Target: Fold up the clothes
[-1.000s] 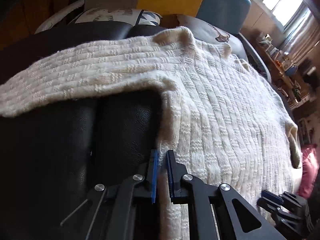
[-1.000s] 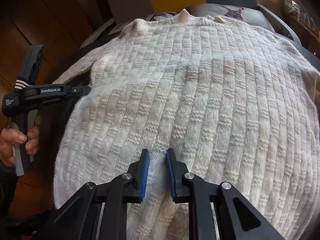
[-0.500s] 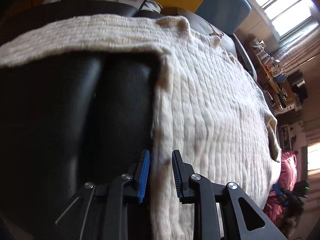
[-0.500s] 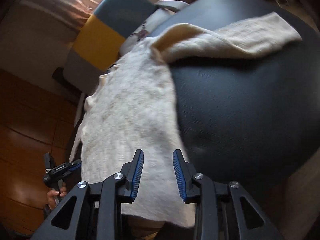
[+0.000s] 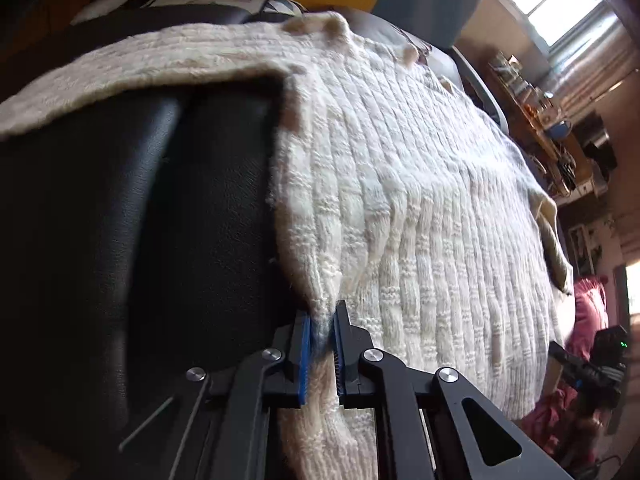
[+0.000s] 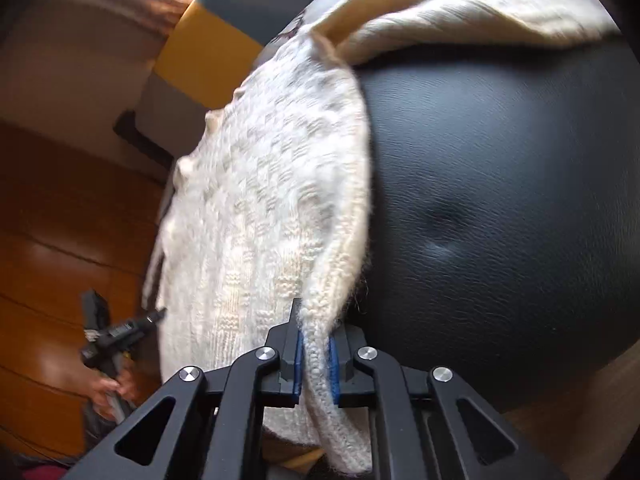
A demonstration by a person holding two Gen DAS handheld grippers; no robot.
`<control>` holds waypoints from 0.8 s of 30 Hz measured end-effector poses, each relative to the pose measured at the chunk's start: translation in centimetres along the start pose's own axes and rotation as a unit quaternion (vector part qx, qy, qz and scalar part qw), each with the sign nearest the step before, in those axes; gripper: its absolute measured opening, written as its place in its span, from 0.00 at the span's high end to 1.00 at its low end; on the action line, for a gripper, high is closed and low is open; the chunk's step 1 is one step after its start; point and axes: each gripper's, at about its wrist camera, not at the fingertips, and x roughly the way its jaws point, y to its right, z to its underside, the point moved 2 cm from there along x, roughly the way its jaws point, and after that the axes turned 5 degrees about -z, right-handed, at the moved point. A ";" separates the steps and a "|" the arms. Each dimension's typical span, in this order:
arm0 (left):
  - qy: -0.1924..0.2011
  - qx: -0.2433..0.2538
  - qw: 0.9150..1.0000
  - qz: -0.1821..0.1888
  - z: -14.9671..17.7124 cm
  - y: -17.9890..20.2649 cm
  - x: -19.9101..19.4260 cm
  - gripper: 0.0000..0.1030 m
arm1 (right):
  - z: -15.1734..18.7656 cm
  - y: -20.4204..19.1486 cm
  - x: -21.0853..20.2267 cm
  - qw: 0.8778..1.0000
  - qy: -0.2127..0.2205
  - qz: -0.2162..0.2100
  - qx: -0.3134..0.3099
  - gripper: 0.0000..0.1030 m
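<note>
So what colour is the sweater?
Cream white, with a knitted block pattern; the sweater shows best in the left wrist view.

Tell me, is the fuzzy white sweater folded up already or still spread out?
Spread out. The sweater lies flat across the black cushion, one sleeve stretched sideways. Both grippers pinch its bottom corners.

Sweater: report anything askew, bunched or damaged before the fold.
No damage shows. The sweater lies flat on the black cushion, sleeves spread sideways. The left gripper and right gripper each pinch a side edge near the hem, puckering the knit there.
</note>
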 end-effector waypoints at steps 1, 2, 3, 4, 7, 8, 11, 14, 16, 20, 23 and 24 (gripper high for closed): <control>0.007 -0.002 1.000 0.001 -0.2 -0.3 -0.6 0.91 | 0.1 -0.7 -0.8 1.000 0.006 -0.001 -0.010 0.93; 0.010 -0.004 1.000 0.007 -0.3 -0.8 -1.2 0.91 | 0.2 -0.9 -1.3 1.000 0.007 -0.001 -0.013 0.93; 0.011 -0.004 1.000 0.007 -0.3 -1.2 -1.6 0.91 | 0.4 -0.9 -1.5 1.000 0.000 0.010 -0.018 0.93; 0.005 -0.002 1.000 0.004 -0.2 -1.5 -1.4 0.91 | 0.7 -0.6 -1.2 0.999 -0.013 0.031 -0.022 0.93; -0.016 0.002 1.000 0.002 0.0 -2.0 -0.3 0.91 | 1.5 0.9 0.2 0.997 -0.040 0.063 -0.011 0.93; -0.025 0.003 1.000 0.008 0.1 -1.9 0.2 0.90 | 1.4 0.8 0.1 0.997 -0.036 0.061 -0.008 0.93; -0.007 0.000 1.000 0.011 -1.8 -2.0 -0.5 0.89 | 0.4 -0.1 -1.0 0.996 -0.032 0.085 -0.019 0.89; 0.013 -0.004 1.000 0.013 -3.7 -2.1 -1.3 0.87 | -1.5 -1.2 -2.4 0.995 -0.008 0.095 -0.029 0.75; 0.026 -0.006 1.000 0.014 -4.9 -2.2 -1.9 0.85 | -3.4 -2.4 -3.1 0.994 0.019 0.100 -0.046 0.75; 0.052 -0.011 0.998 0.017 -7.5 -2.3 -3.0 0.85 | -7.0 -5.0 -0.1 0.992 0.031 0.097 -0.073 0.75; 0.078 -0.001 0.997 0.013 -10.9 -1.3 -3.2 0.82 | -9.3 -6.7 3.5 0.991 0.020 0.096 -0.092 0.75; 0.089 0.008 0.996 -0.003 -12.1 -1.5 -3.3 0.82 | -10.0 -7.1 4.8 0.990 0.014 0.095 -0.099 0.75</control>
